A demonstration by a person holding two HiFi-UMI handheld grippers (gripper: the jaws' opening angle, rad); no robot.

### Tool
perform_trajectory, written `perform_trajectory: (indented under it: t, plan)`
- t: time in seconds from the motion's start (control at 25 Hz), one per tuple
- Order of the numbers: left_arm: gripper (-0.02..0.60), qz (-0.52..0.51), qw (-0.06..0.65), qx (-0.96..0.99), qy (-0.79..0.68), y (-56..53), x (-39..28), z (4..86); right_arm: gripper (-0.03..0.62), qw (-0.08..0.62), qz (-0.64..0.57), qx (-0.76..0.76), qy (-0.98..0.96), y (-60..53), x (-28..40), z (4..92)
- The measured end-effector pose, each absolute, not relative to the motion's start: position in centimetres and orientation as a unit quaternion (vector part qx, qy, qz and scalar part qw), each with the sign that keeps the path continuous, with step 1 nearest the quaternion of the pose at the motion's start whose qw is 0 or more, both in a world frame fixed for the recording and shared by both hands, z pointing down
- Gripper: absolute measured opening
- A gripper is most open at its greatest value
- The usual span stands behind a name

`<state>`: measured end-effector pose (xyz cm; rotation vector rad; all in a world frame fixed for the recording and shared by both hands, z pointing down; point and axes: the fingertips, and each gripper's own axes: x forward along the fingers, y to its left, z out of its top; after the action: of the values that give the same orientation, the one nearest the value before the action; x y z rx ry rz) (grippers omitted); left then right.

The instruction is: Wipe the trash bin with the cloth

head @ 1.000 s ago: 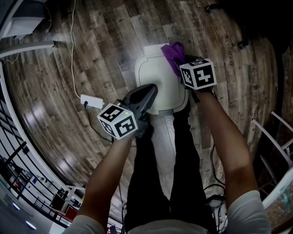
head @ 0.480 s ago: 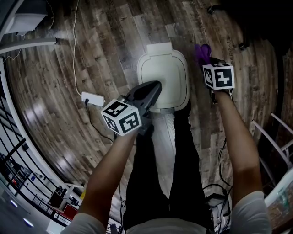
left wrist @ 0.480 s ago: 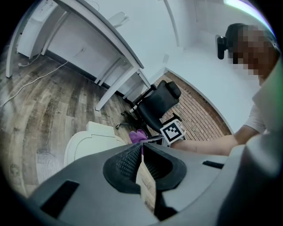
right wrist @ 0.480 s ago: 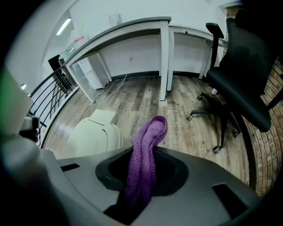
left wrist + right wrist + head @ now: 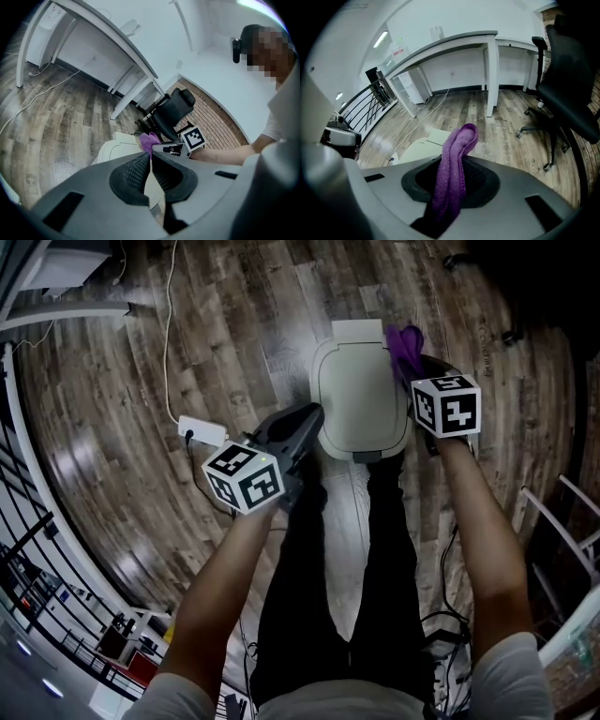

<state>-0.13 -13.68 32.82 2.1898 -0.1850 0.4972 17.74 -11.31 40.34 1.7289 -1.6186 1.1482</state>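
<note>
The floor was of grey-brown wooden planks, and in the head view the white trash bin (image 5: 361, 399) stood on it just in front of the person's legs (image 5: 328, 568) in black trousers. Half a second before, the purple cloth (image 5: 404, 345) was held to the right of the bin, apart from it. Now it lay over the far right corner of the lid. The right gripper (image 5: 419, 367) was beside the bin's right edge, and its marker cube covered most of it. The left gripper (image 5: 312, 415) had its tip just beside the near left edge of the bin, where before it was over the lid. A white power strip (image 5: 202, 430) with its cable lay on the floor at the left.

In the left gripper view the two jaws of the left gripper (image 5: 150, 157) were together, with nothing between them. Behind them were the bin (image 5: 115, 147), the cloth (image 5: 150, 139) and a black office chair (image 5: 171, 110). The jaws hid the near part of the bin.

In the right gripper view the right gripper (image 5: 453, 174) was clamped on the cloth (image 5: 457, 152), which stood up in a fold between the pads. The bin (image 5: 419, 150) showed behind it at the left, mostly covered. Whether the cloth touched the lid, I could not tell. A white desk (image 5: 454, 42) and a black chair (image 5: 572, 93) stood further back.
</note>
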Motion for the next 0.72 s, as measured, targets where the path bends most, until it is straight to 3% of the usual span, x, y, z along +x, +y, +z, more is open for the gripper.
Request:
perform_trajectory:
  t: [0.44, 0.72]
  plan:
    - [0.015, 0.199, 0.442, 0.869, -0.095, -15.1, -6.7, 33.1, 0.094, 0.218, 0.415, 0.57, -0.675, -17.6, 2.1, 39.1]
    - [0.015, 0.204, 0.449, 0.864, -0.102, -15.4, -9.7, 33.6, 0.095, 0.239, 0.434, 0.542, -0.679, -18.7, -3.2, 41.6]
